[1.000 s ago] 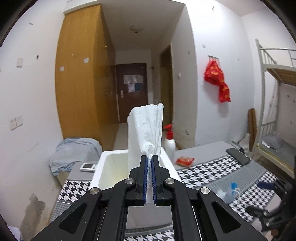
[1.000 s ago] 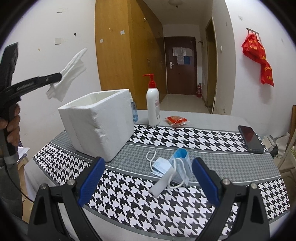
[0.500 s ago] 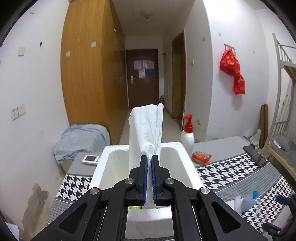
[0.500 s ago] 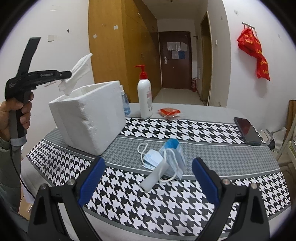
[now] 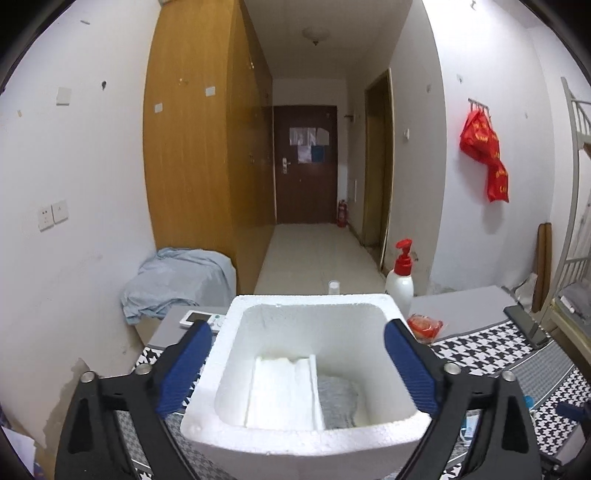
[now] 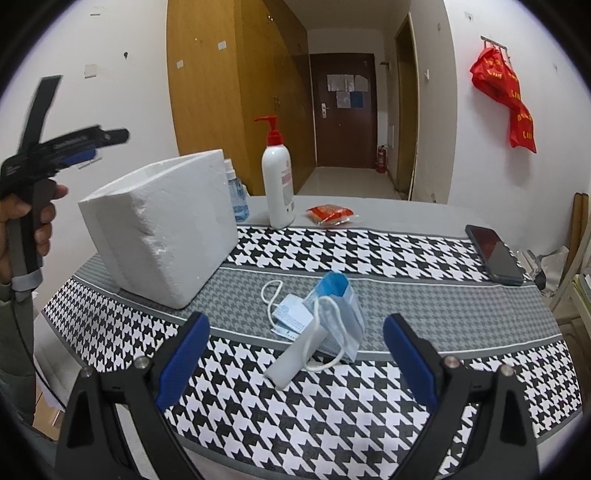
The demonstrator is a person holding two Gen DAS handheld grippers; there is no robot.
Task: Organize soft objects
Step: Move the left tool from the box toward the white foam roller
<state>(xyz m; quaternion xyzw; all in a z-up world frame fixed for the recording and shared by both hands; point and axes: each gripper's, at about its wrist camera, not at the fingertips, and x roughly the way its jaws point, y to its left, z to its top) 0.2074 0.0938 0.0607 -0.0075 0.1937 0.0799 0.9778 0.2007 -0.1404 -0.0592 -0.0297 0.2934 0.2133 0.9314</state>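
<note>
White plastered walls [image 5: 85, 177] are seen on both sides of a narrow corridor with a pale tiled floor [image 5: 314, 254]. A tall wooden wardrobe [image 5: 199, 147] is set along the left, and a dark brown door [image 5: 306, 162] closes the far end. A round ceiling lamp [image 5: 315, 34] is mounted overhead.

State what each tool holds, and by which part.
Nothing: the left tool is open above the box; the right tool is open before the masks.
</note>
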